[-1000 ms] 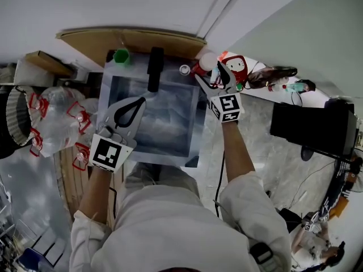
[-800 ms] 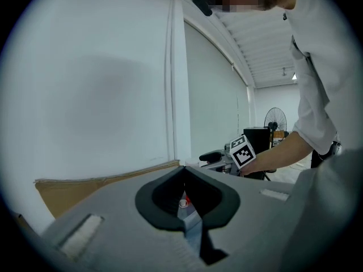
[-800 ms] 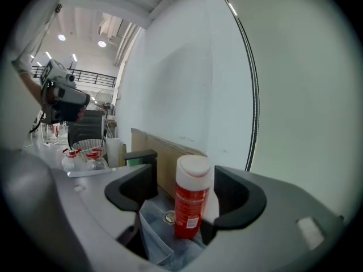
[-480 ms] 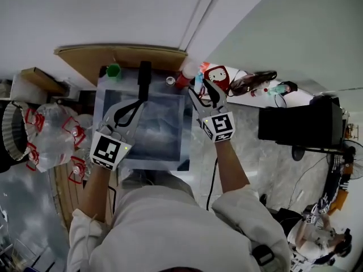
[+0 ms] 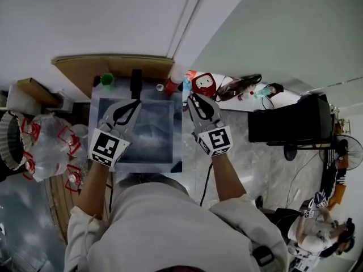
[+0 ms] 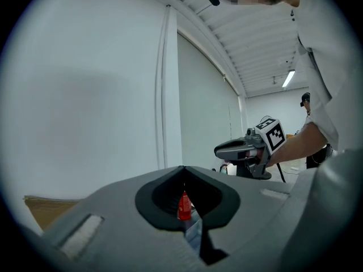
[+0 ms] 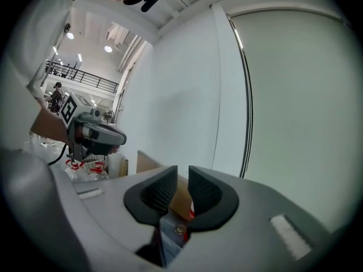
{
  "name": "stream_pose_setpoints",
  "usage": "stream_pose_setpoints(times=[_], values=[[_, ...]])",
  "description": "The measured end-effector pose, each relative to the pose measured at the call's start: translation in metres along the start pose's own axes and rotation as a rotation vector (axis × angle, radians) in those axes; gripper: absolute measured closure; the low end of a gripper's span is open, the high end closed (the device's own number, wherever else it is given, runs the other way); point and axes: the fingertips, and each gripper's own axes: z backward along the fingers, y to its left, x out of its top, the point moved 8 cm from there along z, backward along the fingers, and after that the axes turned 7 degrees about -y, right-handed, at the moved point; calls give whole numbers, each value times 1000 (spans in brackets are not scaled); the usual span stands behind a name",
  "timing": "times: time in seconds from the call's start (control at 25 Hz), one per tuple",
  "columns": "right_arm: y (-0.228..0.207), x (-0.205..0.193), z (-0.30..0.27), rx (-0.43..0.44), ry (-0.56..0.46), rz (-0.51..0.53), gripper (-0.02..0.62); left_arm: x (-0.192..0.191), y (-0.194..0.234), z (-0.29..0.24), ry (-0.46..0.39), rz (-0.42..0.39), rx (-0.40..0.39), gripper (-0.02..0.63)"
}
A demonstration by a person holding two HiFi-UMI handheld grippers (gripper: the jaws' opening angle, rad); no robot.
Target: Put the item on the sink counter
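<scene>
A red and white jar (image 5: pixel 205 84) stands on the marble counter (image 5: pixel 227 135) just right of the steel sink (image 5: pixel 177 130). My right gripper (image 5: pixel 196 98) hovers short of the jar without touching it. Its jaws are closing, with a narrow gap left and nothing between them (image 7: pixel 181 177). My left gripper (image 5: pixel 131 104) hangs over the sink basin near the black faucet (image 5: pixel 136 83), shut and empty (image 6: pixel 182 171). A red bottle (image 6: pixel 184 205) shows past the left jaws. Each gripper shows in the other's view: the right gripper (image 6: pixel 244 151), the left gripper (image 7: pixel 93 135).
A green cup (image 5: pixel 106 80), a small cap (image 5: pixel 160 87) and a red bottle (image 5: pixel 172 86) line the sink's back rim. A dark bag (image 5: pixel 235 86) and a lying bottle (image 5: pixel 256 93) sit farther right, beside a black box (image 5: pixel 289 123). Bagged plastic bottles (image 5: pixel 48 146) lie left.
My right gripper has drawn back from the red and white jar and its jaws have narrowed from wide open. The left gripper has stayed shut over the sink.
</scene>
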Motion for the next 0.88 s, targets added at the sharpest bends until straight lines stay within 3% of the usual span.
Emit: stream_pose_setpoints(times=[0.28, 0.88], values=[[14, 17, 26, -18, 1, -6, 598, 6, -8, 4, -26, 2, -12, 606], [38, 35, 46, 5, -4, -14, 598, 18, -17, 12, -47, -5, -24, 606]])
